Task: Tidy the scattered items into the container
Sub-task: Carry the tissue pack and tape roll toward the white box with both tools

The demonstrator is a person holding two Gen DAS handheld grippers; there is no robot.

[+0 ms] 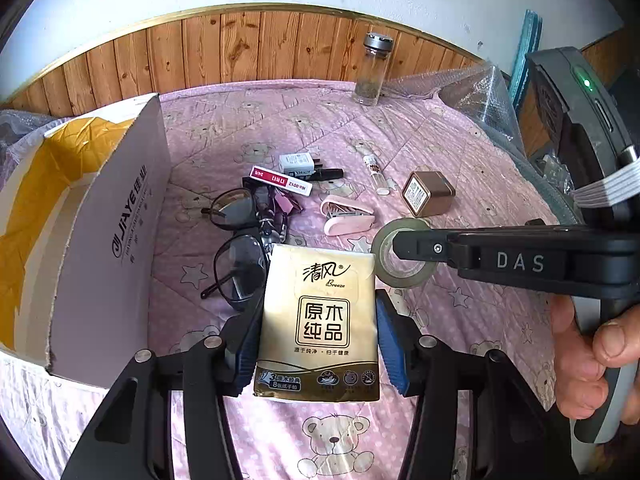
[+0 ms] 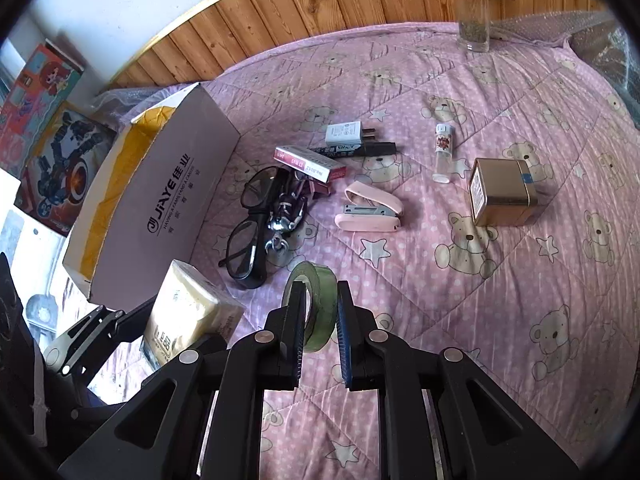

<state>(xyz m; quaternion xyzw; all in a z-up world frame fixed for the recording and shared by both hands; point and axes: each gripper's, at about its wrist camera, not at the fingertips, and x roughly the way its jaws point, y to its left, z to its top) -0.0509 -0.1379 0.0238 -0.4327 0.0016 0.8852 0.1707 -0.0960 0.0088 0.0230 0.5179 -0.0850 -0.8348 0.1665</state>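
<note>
My left gripper (image 1: 318,332) is shut on a beige tissue pack (image 1: 320,320), its blue pads pressing both long sides. In the right wrist view the same tissue pack (image 2: 188,308) stands by the near corner of the cardboard box (image 2: 168,184). My right gripper (image 2: 320,300) is shut on a clear tape roll (image 2: 322,276), one finger on each flat face. In the left wrist view the tape roll (image 1: 404,278) sits right of the pack, with the right gripper reaching in from the right. The open box (image 1: 100,240), lined in yellow, stands at the left.
On the pink bear quilt (image 2: 460,320) lie two pairs of glasses (image 2: 256,216), a staple box (image 2: 310,164), a charger (image 2: 344,133), a pink stapler (image 2: 370,210), a small vial (image 2: 443,152) and a gold tin (image 2: 502,192). A glass bottle (image 2: 474,12) stands by the wooden panelling. A hand (image 1: 592,360) holds the right gripper's handle.
</note>
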